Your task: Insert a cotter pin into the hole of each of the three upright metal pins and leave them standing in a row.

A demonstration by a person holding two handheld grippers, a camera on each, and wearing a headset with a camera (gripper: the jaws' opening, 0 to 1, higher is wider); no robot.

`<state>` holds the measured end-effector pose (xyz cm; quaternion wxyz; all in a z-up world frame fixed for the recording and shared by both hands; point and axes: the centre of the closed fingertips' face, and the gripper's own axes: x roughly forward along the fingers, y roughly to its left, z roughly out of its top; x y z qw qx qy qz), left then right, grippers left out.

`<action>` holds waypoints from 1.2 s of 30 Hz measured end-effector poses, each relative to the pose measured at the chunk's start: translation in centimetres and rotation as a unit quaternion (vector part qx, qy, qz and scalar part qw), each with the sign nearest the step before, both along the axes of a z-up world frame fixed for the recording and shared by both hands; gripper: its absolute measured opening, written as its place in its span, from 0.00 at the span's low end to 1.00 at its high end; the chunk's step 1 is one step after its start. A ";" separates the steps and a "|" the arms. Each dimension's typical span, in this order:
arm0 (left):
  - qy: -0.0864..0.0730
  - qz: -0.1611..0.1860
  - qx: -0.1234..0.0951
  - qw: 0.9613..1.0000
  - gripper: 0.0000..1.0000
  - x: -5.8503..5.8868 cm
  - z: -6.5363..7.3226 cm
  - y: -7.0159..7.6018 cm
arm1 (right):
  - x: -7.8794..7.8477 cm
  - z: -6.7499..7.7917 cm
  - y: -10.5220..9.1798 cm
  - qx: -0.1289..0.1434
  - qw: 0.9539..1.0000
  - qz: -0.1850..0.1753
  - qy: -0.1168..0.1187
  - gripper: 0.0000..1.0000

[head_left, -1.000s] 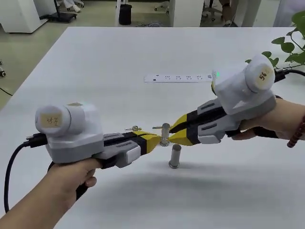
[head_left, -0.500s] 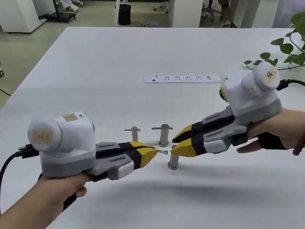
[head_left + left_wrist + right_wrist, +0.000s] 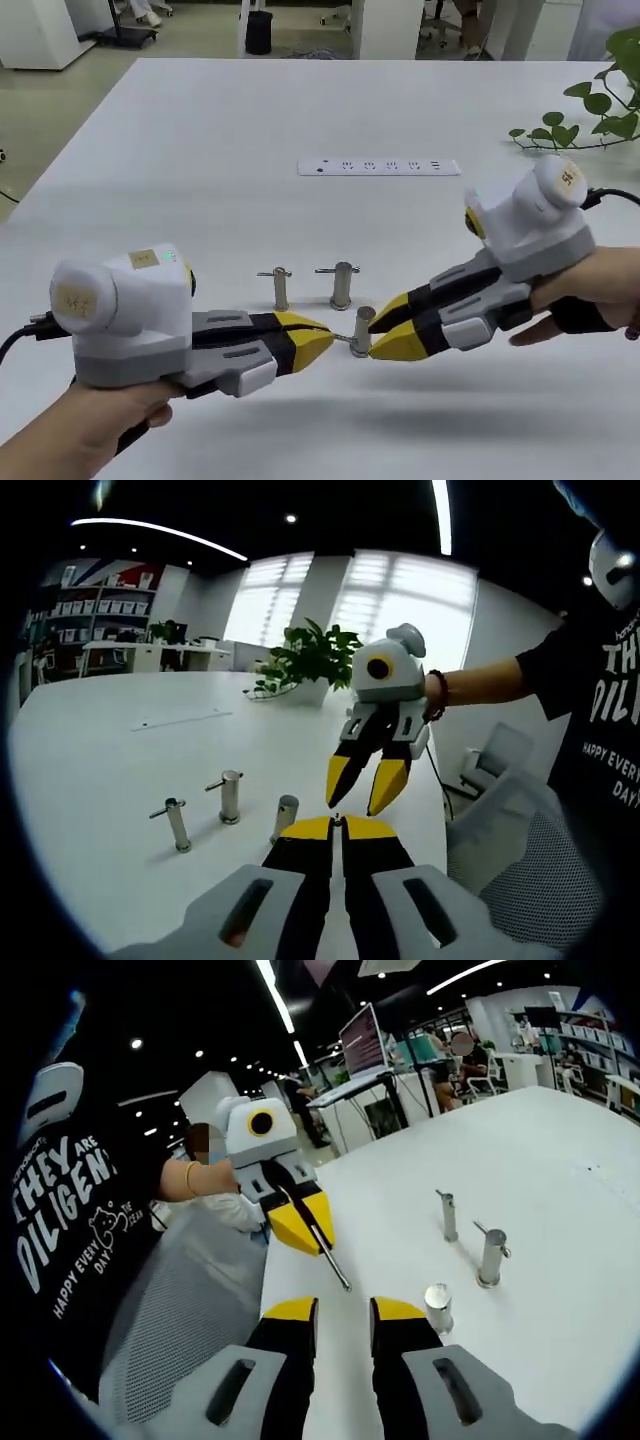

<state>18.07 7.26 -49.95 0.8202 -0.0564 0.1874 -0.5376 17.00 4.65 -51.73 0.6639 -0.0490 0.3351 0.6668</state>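
**Grippers shift to the last bare pin**

Over the white counter point(image 3: 300, 110), the left gripper point(image 3: 322, 338) and right gripper point(image 3: 378, 337) have come forward; a second ago they met at the middle metal pin point(image 3: 342, 285), which now carries a crosspiece like the far metal pin point(image 3: 280, 288); two look done, one remains. The right jaws stand spread, with the front metal pin point(image 3: 363, 322) just beside their tips; the left jaws pinch a cotter pin point(image 3: 333, 1260), its point just short of that pin.

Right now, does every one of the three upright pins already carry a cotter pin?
No, the nearest metal pin is bare, and a cotter pin sits in the shut left gripper.
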 end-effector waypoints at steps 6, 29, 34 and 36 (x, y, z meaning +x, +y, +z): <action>0.003 -0.010 -0.011 1.000 0.00 -0.5 0.4 -0.2 | -0.4 0.0 0.3 0.013 1.000 0.001 0.016 0.13; 0.014 -0.025 -0.048 0.998 0.00 -1.4 1.7 -0.8 | -1.6 1.3 1.4 0.051 0.998 0.022 0.027 0.00; 0.018 -0.026 -0.051 0.998 0.00 -1.5 1.7 -0.8 | -1.6 1.5 1.4 0.049 0.998 0.033 0.019 0.00; 0.020 -0.027 -0.050 0.998 0.00 -1.5 1.7 -0.8 | -1.7 1.5 1.3 0.044 0.998 0.038 0.012 0.00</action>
